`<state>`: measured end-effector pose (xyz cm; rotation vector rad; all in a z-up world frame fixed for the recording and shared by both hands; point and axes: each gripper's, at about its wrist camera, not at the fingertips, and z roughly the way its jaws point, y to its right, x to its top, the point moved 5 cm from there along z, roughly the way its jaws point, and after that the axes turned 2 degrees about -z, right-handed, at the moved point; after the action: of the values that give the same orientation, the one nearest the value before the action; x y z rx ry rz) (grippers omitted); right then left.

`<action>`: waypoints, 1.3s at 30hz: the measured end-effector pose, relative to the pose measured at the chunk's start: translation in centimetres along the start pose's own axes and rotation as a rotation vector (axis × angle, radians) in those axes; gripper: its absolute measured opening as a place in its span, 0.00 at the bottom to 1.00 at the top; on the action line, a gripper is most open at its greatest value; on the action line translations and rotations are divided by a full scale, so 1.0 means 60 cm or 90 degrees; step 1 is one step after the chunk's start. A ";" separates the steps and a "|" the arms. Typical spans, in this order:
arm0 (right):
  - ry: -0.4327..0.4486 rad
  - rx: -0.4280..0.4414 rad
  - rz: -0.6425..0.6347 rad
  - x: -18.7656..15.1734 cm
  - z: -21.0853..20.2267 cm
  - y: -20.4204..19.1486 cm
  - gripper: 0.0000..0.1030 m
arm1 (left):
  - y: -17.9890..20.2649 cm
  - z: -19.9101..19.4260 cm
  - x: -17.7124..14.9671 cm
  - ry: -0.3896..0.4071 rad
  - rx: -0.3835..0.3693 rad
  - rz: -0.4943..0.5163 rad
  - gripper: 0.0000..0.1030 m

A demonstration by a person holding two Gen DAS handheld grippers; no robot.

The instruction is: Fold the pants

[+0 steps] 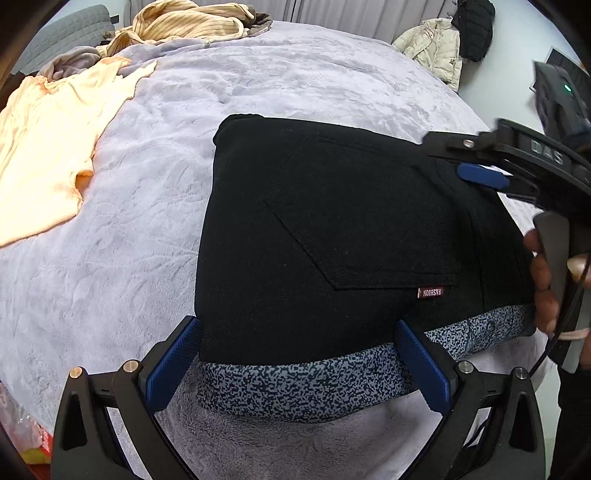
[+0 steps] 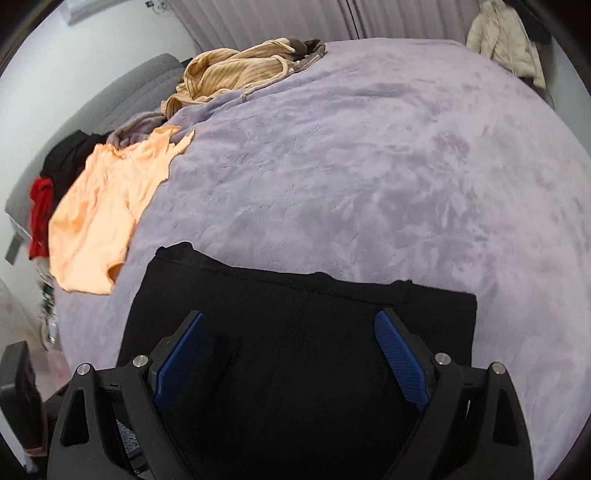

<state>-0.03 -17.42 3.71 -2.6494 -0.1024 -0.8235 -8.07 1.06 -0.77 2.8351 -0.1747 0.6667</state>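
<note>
The black pants [image 1: 332, 229] lie folded into a compact block on the lilac blanket, back pocket up with a small red label [image 1: 430, 292], speckled grey waistband [image 1: 306, 384] nearest me. My left gripper [image 1: 299, 332] is open and empty, jaws spread just above the waistband edge. My right gripper [image 2: 291, 332] is open and empty over the pants [image 2: 295, 332]; in the left wrist view it [image 1: 476, 170] hovers at the fold's far right edge.
The lilac blanket [image 2: 369, 166] covers the bed. A peach shirt [image 1: 48, 147] lies at the left, a striped tan garment [image 1: 184, 22] at the far edge, red and black clothes [image 2: 42, 206] at the bedside. Jackets [image 1: 439, 48] hang at the far right.
</note>
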 end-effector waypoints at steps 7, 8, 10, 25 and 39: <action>0.080 -0.068 -0.059 -0.074 -0.126 -0.052 0.92 | -0.043 -0.060 0.055 0.070 0.037 -0.031 1.00; 0.079 -0.078 -0.070 -0.093 -0.133 -0.059 0.92 | -0.047 -0.049 0.054 0.058 0.048 -0.029 1.00; 0.069 -0.130 -0.100 -0.133 -0.131 -0.064 0.92 | -0.054 -0.026 0.040 0.038 0.030 -0.043 1.00; 0.104 -0.155 0.102 -0.189 -0.232 0.127 0.99 | -0.087 -0.073 0.067 0.036 -0.054 -0.072 1.00; 0.065 -0.072 0.045 -0.150 -0.155 0.062 0.99 | -0.044 0.001 0.072 -0.027 -0.117 -0.054 1.00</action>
<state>-11.78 -23.88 4.62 -2.6926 0.0669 -0.9648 -3.75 3.34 0.64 2.6655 -0.1153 0.5440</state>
